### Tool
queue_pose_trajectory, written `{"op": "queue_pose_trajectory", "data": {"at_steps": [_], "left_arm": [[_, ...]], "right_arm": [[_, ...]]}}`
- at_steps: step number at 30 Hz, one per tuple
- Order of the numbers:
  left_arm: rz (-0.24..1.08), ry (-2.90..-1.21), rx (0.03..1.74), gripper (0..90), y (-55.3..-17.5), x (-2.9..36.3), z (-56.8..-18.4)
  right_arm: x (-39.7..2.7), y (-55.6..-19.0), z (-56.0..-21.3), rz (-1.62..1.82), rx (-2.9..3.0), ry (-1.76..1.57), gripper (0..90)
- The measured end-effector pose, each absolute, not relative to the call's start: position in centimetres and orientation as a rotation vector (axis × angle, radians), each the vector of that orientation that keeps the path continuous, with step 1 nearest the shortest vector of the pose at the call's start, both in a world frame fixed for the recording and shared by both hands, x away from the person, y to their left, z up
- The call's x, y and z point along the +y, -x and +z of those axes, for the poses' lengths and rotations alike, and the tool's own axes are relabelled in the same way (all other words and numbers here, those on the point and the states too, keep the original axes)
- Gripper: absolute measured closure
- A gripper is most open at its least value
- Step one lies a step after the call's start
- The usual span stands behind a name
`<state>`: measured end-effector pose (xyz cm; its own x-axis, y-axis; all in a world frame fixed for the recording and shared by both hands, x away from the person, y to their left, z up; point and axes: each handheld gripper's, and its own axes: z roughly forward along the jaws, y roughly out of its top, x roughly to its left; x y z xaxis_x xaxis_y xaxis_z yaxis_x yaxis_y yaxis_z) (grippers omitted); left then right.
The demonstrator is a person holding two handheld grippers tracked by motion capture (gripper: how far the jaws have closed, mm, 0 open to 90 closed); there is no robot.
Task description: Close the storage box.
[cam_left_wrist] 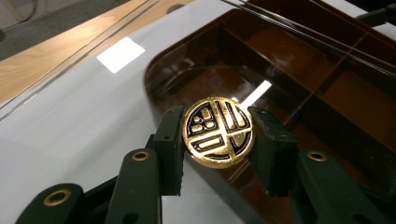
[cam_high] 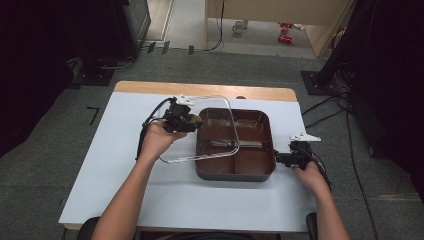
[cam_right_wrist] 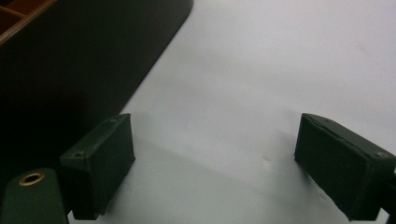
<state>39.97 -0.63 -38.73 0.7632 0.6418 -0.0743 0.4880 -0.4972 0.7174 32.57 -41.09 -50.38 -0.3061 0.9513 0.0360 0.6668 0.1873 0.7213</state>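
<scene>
Covering wooden table (cam_high: 150,87), white sheet (cam_high: 125,170); left tongs (cam_left_wrist: 217,135) grasping gold knob (cam_left_wrist: 217,132); right tongs (cam_right_wrist: 215,163) released.

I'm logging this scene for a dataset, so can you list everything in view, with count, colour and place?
Table: one, white top with a wooden far edge, centre of the room.
Divided tray: one, dark brown, on the table right of centre.
Clear lid: one, transparent, tilted over the tray's left half.
Round knob: one, gold with dark pattern, on the lid, gripped by the left claw.
Mug: one, white, on the far floor.
Red items: too small to identify, far floor.
Left claw: black, shut on the knob.
Right claw: black, open, on the table beside the tray's right edge.
</scene>
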Motion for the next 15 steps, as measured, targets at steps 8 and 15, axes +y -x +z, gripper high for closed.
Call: {"op": "queue_pose_trajectory", "data": {"at_steps": [8, 15], "left_arm": [[0.242, -2.206, 0.796, 59.2, -39.7, -2.9, -38.8], [0.263, -2.234, 0.758, 59.2, -39.3, -5.0, -39.0]], "right_arm": [[-41.1, -32.6, -50.4, 0.905, 2.047, -1.516, 11.4], [-41.1, -32.6, -50.4, 0.906, 2.046, -1.516, 11.4]]}}
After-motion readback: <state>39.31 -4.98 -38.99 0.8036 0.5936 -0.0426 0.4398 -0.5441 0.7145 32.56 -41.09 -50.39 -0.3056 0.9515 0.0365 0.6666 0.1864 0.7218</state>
